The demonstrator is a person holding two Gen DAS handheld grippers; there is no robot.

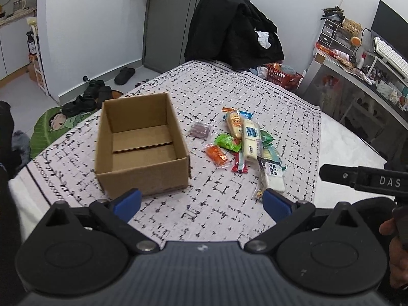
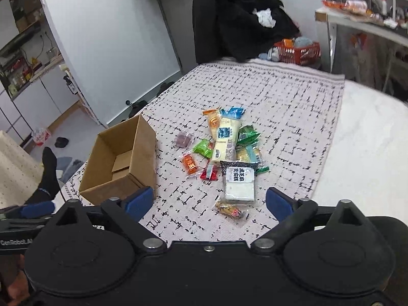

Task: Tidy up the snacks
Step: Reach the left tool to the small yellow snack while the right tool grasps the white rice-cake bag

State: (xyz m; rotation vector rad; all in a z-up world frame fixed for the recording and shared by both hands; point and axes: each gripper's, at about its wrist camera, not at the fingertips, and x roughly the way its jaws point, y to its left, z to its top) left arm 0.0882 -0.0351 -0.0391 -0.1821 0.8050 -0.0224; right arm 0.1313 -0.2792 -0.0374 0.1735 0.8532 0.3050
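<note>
Snacks (image 2: pixel 227 150) lie heaped mid-cloth, ahead of my right gripper (image 2: pixel 209 204), jaws apart, empty. My left gripper (image 1: pixel 202 201) likewise gapes, empty. Box (image 1: pixel 142 145) sits left of the heap, clear cloth (image 2: pixel 293 117) around.

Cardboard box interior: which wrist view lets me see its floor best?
The left wrist view. It looks down into the cardboard box, showing nearly the whole floor, with nothing in it. The right wrist view sees the cardboard box obliquely; its near wall hides most of the floor.
</note>
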